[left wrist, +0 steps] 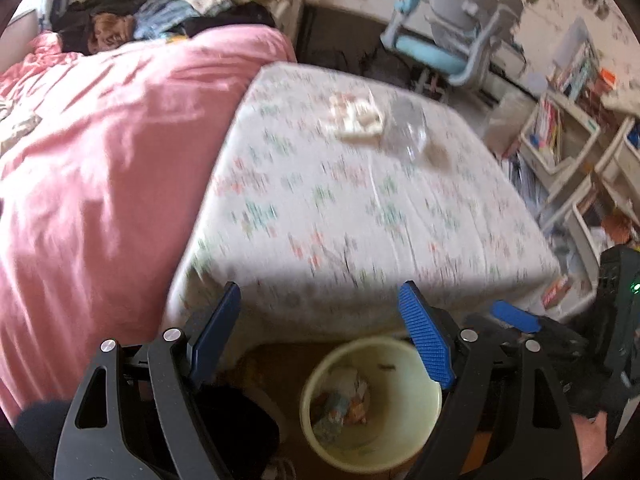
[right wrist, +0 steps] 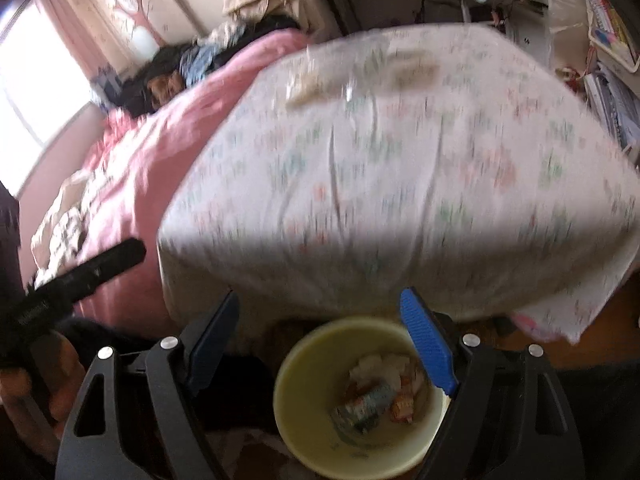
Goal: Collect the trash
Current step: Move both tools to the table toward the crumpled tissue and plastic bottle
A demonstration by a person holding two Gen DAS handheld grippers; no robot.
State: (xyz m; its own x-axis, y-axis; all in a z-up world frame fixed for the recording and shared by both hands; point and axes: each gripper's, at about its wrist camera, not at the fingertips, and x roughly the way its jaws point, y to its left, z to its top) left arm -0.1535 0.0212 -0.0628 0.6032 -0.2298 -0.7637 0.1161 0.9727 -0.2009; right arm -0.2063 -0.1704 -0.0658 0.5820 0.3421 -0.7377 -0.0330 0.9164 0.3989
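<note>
Both grippers, left [left wrist: 320, 336] & right [right wrist: 320, 340], angled down over bin [left wrist: 416, 432], fingers spread, nothing held.

**Blur, cut-offs and hidden parts**

Both views are smeared. On the sheet [left wrist: 360, 200] the print is only coloured flecks, and the trash on it [left wrist: 354, 116] is a pale lump beside something clear [left wrist: 408, 128] whose kind cannot be told; in the right view the same litter [right wrist: 304, 88] is a streak. The bin [left wrist: 400, 420] has its near rim cut by the frame's edge, part of its rim hidden behind a blue pad [left wrist: 428, 344], and its contents [right wrist: 376, 396] are unreadable wrappers. The chair [left wrist: 448, 40] is cropped in the right view. The shelf's [left wrist: 560, 140] books are illegible.
</note>
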